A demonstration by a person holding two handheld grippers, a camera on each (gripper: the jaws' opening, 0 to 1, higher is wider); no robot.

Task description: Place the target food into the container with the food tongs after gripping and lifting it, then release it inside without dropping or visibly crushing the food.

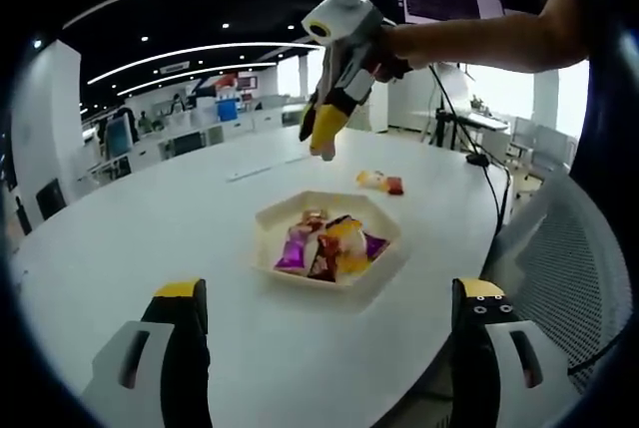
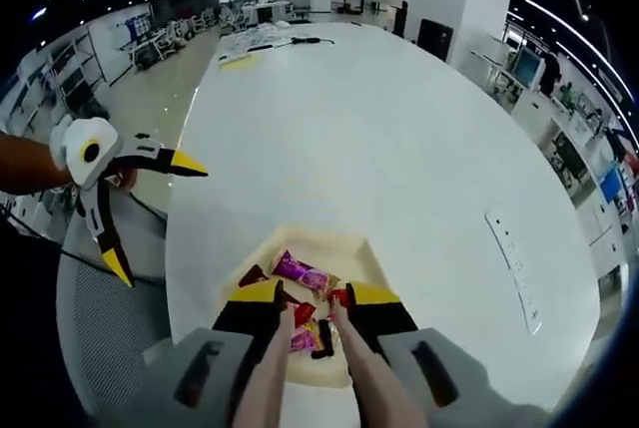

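A cream six-sided tray (image 1: 387,258) of wrapped snacks (image 1: 324,243) sits on the white table (image 1: 150,218). Two loose packets (image 1: 379,184) lie on the table beyond it. My left gripper (image 1: 329,293) hangs wide open in front of the tray with nothing between its jaws. A hand holds my right gripper (image 1: 324,139) high above the table behind the tray. In the right gripper view, the right gripper (image 2: 315,293) looks down on the tray (image 2: 310,240), shut on tan food tongs (image 2: 265,378). The tong tips are over the snacks (image 2: 300,270). The left gripper (image 2: 150,214) is open at the left.
A grey mesh chair (image 1: 559,248) stands at the table's edge near the tray, also seen as mesh chair (image 2: 100,318). A black cable (image 1: 469,139) runs over the table's far side. A white strip (image 2: 514,268) lies flat on the table (image 2: 379,129); desks and chairs stand beyond.
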